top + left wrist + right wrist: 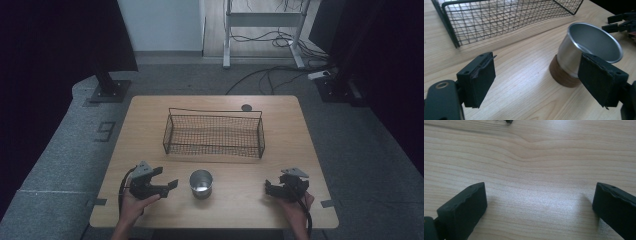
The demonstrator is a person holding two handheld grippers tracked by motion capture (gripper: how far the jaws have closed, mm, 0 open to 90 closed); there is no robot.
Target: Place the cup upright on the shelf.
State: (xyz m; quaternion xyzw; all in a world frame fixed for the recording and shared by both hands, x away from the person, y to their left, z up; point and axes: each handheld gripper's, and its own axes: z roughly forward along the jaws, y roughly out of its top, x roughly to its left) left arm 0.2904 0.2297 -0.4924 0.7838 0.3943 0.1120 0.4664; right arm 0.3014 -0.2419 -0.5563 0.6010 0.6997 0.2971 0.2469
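Note:
A shiny metal cup with a brown base stands upright near the table's front edge, empty inside. In the left gripper view the cup is just beyond the right jaw. My left gripper sits to the cup's left, open and holding nothing, its jaws wide apart over bare wood. My right gripper rests to the cup's right, well apart from it, pointing toward it. It is also open, with only tabletop between its pads.
A black wire basket stands empty in the middle of the wooden table, behind the cup. A small dark disc lies near the far edge. Stands and cables are on the floor beyond.

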